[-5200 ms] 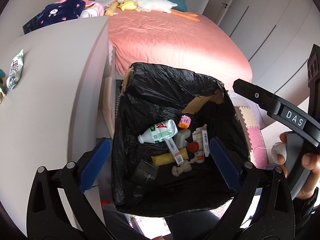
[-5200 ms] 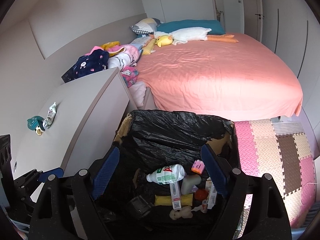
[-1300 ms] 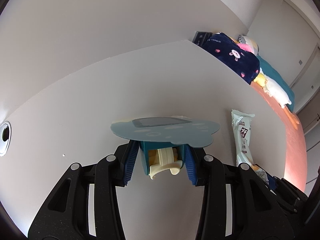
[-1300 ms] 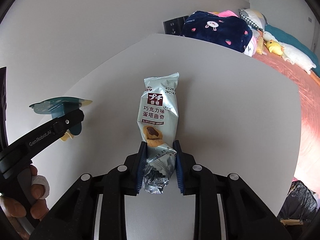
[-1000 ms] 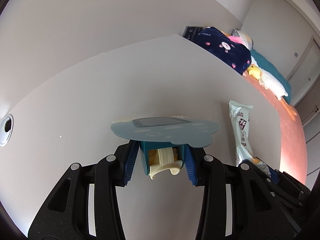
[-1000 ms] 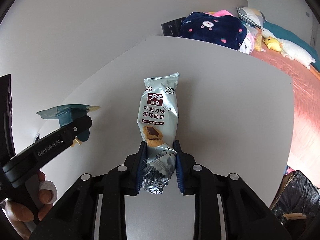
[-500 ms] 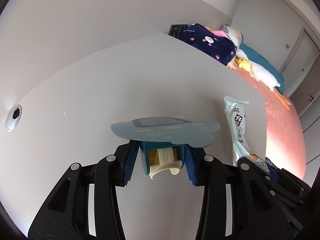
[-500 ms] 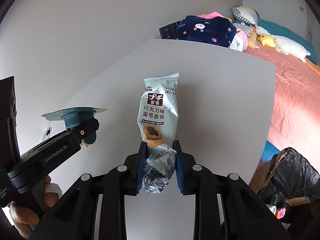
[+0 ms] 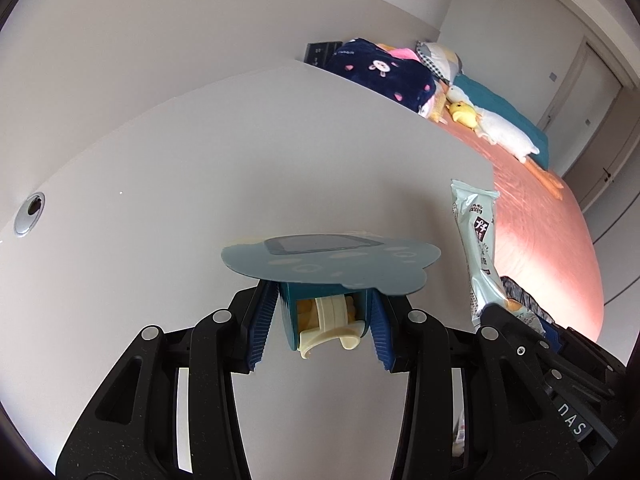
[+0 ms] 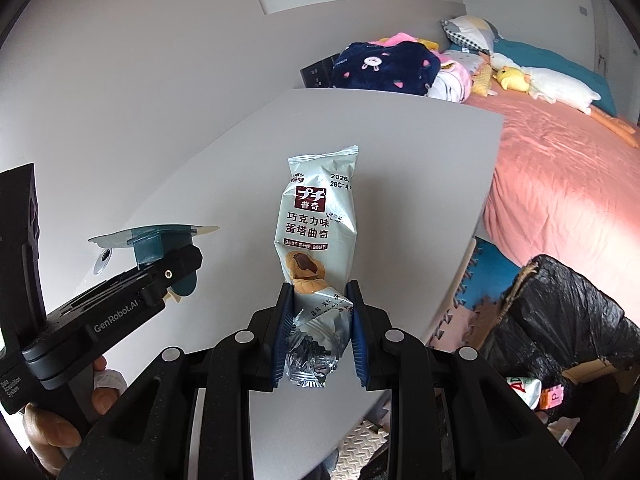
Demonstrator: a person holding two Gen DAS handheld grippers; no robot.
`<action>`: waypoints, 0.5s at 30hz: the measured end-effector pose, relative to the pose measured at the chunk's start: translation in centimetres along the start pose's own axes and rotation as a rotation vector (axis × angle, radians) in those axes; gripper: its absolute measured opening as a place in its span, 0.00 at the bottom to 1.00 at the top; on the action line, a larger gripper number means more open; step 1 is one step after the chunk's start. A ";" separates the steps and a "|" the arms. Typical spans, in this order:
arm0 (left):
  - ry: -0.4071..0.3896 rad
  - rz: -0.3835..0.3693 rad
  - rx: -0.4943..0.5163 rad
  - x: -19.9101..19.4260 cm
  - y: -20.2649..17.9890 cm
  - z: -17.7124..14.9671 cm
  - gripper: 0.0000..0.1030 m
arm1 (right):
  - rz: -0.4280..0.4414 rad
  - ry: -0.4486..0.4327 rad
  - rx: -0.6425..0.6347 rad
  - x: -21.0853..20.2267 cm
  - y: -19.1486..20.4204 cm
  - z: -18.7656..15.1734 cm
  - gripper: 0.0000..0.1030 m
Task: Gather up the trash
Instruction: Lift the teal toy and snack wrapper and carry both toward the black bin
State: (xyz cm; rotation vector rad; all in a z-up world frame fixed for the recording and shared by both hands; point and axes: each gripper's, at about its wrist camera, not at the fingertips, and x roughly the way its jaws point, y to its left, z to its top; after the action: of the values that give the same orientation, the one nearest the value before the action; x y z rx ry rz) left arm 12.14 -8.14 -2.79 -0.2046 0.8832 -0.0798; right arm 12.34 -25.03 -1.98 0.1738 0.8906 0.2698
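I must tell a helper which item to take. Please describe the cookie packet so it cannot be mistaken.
Above the grey desk beside the pink bed, find the right tongs. They pinch the crumpled end of a cookie packet: pale silver-green with a brown logo, unlike the teal blister pack in the left tongs.

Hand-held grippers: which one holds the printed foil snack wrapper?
The right hand-held gripper, pinching the crumpled end of the snack wrapper. The left hand-held gripper grips a teal plastic package.

Right gripper (image 10: 319, 334) clamps the crumpled end of a silver biscuit packet (image 10: 318, 216) over the white desk (image 10: 420, 152). Left gripper (image 10: 176, 264) at 9 o'clock pinches a teal blister pack (image 10: 154, 242) — bin bag (image 10: 560, 312) at 4 o'clock.
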 end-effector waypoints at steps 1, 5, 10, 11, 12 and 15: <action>0.001 -0.003 0.004 -0.1 -0.3 -0.2 0.41 | -0.003 -0.003 0.003 -0.3 -0.2 -0.2 0.27; 0.004 -0.019 0.022 -0.3 -1.5 -0.8 0.41 | -0.016 -0.012 0.015 -1.4 -1.2 -1.0 0.27; 0.010 -0.037 0.043 -0.5 -2.9 -1.6 0.41 | -0.028 -0.020 0.025 -2.7 -2.1 -2.0 0.27; 0.012 -0.041 0.047 -0.5 -3.2 -1.7 0.41 | -0.030 -0.022 0.027 -2.9 -2.2 -2.1 0.27; 0.013 -0.044 0.052 -0.6 -3.5 -1.8 0.41 | -0.032 -0.024 0.029 -3.2 -2.4 -2.3 0.27; 0.013 -0.055 0.065 -0.9 -4.3 -2.2 0.41 | -0.038 -0.033 0.039 -3.9 -3.0 -2.8 0.27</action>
State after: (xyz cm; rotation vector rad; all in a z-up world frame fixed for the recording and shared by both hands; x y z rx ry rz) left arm 9.94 -12.56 -2.53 -0.1678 0.8871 -0.1608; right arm 8.25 -28.95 -1.60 0.1971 0.8663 0.2137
